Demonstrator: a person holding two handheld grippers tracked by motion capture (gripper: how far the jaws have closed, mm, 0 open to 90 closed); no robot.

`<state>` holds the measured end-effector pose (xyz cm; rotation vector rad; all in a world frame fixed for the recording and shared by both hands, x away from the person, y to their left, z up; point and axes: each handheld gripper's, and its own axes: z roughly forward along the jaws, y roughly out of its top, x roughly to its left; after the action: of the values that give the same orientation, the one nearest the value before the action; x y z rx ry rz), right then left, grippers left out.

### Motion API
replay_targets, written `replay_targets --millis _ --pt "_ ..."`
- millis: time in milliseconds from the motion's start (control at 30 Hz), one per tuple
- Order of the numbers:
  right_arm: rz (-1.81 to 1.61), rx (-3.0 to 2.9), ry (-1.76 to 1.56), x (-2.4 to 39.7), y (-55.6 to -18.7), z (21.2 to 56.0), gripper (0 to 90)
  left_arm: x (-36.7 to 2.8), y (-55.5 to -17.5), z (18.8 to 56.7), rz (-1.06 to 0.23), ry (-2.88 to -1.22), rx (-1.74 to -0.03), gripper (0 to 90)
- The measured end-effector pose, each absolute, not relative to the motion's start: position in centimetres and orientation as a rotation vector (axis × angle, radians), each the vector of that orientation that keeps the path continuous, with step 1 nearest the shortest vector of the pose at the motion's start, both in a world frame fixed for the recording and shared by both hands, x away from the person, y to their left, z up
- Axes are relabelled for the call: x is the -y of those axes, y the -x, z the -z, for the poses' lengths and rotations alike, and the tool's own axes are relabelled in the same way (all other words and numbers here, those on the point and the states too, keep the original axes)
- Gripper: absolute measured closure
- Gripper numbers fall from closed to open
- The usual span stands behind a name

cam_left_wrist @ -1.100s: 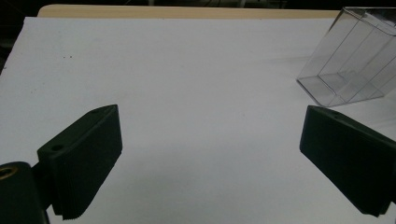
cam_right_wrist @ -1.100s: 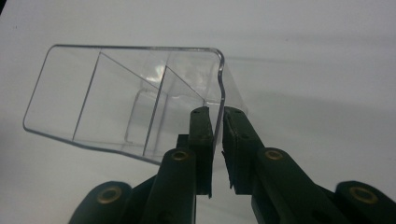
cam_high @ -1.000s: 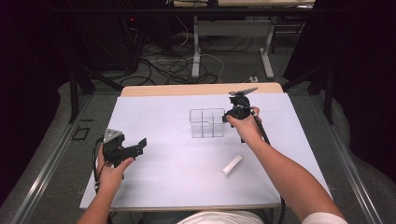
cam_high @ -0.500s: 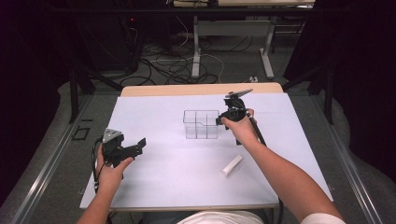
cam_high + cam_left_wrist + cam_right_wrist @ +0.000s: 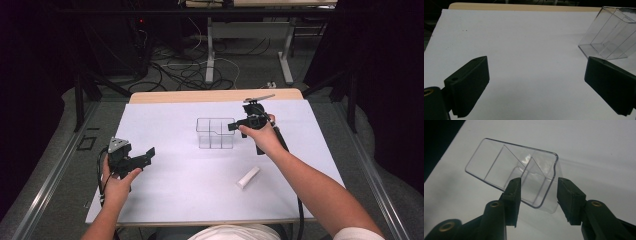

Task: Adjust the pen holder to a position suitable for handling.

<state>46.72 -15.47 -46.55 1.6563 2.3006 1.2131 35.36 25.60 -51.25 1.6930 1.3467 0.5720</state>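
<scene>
- A clear plastic box (image 5: 215,133) with inner dividers stood on the white table (image 5: 190,200), a little toward 12 o'clock from the table's middle in the high view
- The right gripper (image 5: 234,126) was at the box's 3 o'clock side in the high view, held by the person's right hand (image 5: 263,137), with its grey plate (image 5: 259,98) pointing up toward 1 o'clock
- In the right gripper view the two black jaws stood partly apart, one to each side of the near corner of the clear plastic box (image 5: 511,171); the left jaw lay across the box's near wall and the right jaw just beside its end wall, and whether either pad pressed on the plastic could not be told
- That view showed the box's rim, a notch in its end wall, and two thin partitions splitting it into compartments
- The left gripper (image 5: 148,155) was near the table's 8 o'clock edge in the high view, well apart from the box, held in the left hand (image 5: 117,182) and aimed toward 2 o'clock
- In the left gripper view its jaws were spread wide with only bare white table between them, gripping nothing; the clear plastic box (image 5: 610,35) sat at 2 o'clock beyond the right jaw
- A small white tube (image 5: 248,177) lay on the table toward 5 o'clock from the box, near the right forearm (image 5: 320,190) and touching nothing
</scene>
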Motion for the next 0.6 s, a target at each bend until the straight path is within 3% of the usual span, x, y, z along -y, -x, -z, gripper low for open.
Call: replay_targets --millis 600 --pt "-1.225 -2.409 -1.416 16.2 -45.1 46.1 33.2 -25.7 -35.3 51.2 -0.59 -1.698 -1.35 9.0"
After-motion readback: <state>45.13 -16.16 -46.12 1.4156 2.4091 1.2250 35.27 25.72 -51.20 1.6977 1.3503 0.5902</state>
